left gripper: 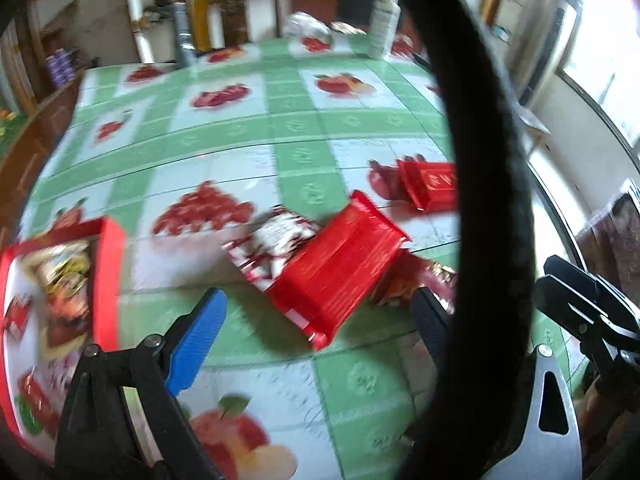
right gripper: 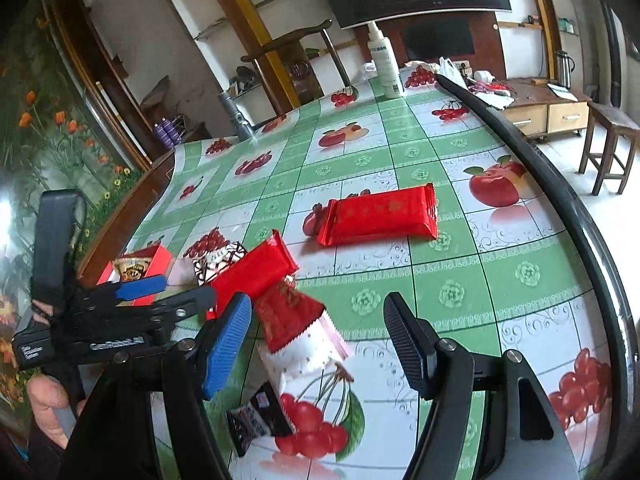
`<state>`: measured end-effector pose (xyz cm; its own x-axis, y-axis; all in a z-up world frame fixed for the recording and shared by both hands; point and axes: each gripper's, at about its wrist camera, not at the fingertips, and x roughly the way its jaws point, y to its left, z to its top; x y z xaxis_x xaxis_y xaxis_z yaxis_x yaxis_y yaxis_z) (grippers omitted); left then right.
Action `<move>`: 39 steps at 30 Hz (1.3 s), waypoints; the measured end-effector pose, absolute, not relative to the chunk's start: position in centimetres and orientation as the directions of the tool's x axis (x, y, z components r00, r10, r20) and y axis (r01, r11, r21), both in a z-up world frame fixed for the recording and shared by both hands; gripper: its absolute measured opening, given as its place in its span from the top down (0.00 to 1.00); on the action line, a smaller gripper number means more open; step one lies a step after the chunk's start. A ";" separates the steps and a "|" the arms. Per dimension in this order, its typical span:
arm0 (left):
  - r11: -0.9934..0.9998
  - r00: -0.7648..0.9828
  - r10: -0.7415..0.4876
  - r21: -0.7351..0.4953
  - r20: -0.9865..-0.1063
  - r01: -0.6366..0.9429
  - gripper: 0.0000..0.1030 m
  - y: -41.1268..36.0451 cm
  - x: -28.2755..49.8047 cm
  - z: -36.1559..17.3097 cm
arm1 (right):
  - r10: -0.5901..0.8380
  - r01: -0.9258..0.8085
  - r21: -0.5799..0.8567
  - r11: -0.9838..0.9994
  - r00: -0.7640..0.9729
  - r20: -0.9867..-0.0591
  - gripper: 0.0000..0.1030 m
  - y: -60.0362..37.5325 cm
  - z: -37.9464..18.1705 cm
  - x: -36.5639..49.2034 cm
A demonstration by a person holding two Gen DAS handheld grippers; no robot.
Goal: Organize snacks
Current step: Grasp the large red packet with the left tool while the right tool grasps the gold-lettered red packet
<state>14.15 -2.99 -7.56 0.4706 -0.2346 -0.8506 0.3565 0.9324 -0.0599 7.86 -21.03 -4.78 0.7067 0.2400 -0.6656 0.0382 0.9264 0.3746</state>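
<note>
Glossy red snack packets [right gripper: 378, 214] with crimped ends lie scattered on the fruit-print table [right gripper: 460, 272] near a red tray [left gripper: 108, 280], both the left tool [left gripper: 320, 312] and right tool [right gripper: 318, 340] spread apart, holding nothing.

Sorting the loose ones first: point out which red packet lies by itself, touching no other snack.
The long red packet farther up the table: it lies flat and alone, while the other red packet rests tilted on the pile.

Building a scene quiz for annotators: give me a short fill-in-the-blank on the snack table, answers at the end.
1. The red tray already holds ____.
2. The tablecloth squares are white and ____.
3. Both the left gripper and the right gripper have jaws that stand ____.
4. The white bottle stands ____.

Missing words: snacks; green; open; upright
</note>
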 end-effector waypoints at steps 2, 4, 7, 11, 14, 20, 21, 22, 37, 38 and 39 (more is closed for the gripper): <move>0.925 0.462 -0.218 -0.031 -0.860 0.379 0.10 -4.0 15.1 -8.2 | 0.238 0.053 0.382 0.923 0.702 -0.671 0.33 -21.4 -5.1 8.5; 0.916 0.453 -0.210 -0.013 -0.867 0.400 0.10 -4.8 15.9 -8.8 | 0.238 0.069 0.396 0.916 0.700 -0.673 0.33 -22.0 -5.5 9.2; 0.906 0.414 -0.201 -0.009 -0.888 0.422 0.10 -5.3 17.1 -9.9 | 0.224 0.099 0.402 0.910 0.700 -0.679 0.33 -22.9 -5.6 10.7; 0.898 0.387 -0.155 0.034 -0.909 0.439 0.09 -5.7 17.5 -11.5 | 0.219 0.108 0.397 0.911 0.688 -0.692 0.33 -23.5 -5.6 13.7; 0.899 0.374 -0.169 0.014 -0.912 0.439 0.09 -5.5 17.6 -11.9 | 0.238 0.090 0.392 0.915 0.665 -0.708 0.33 -23.2 -5.9 17.1; 0.903 0.367 -0.165 0.010 -0.915 0.430 0.10 -5.2 17.9 -11.8 | 0.270 0.060 0.381 0.923 0.603 -0.750 0.33 -23.0 -8.0 23.1; 0.903 0.366 -0.168 0.006 -0.915 0.430 0.11 -5.1 17.9 -11.8 | 0.271 0.049 0.377 0.925 0.610 -0.744 0.33 -23.0 -8.0 23.2; 0.902 0.366 -0.171 0.004 -0.915 0.431 0.11 -5.0 18.0 -11.8 | 0.274 0.042 0.372 0.927 0.600 -0.751 0.34 -23.1 -8.0 23.3; 0.895 0.346 -0.187 -0.014 -0.919 0.446 0.11 -5.0 18.4 -11.5 | 0.163 -0.062 0.152 0.986 0.505 -0.848 0.34 -20.5 -7.9 17.2; 0.890 0.349 -0.181 -0.003 -0.919 0.456 0.11 -5.4 18.5 -11.4 | 0.130 -0.063 0.113 0.992 0.498 -0.857 0.34 -20.1 -8.3 17.1; 0.885 0.348 -0.179 0.004 -0.920 0.465 0.11 -5.7 18.6 -11.5 | 0.106 -0.065 0.085 0.994 0.491 -0.864 0.34 -19.9 -8.6 17.1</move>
<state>18.62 -5.67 -11.46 0.3480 -0.1790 -0.9203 0.4647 0.8855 0.0035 17.09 -19.88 -8.64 0.4915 0.1057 -0.8645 -0.0652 0.9943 0.0845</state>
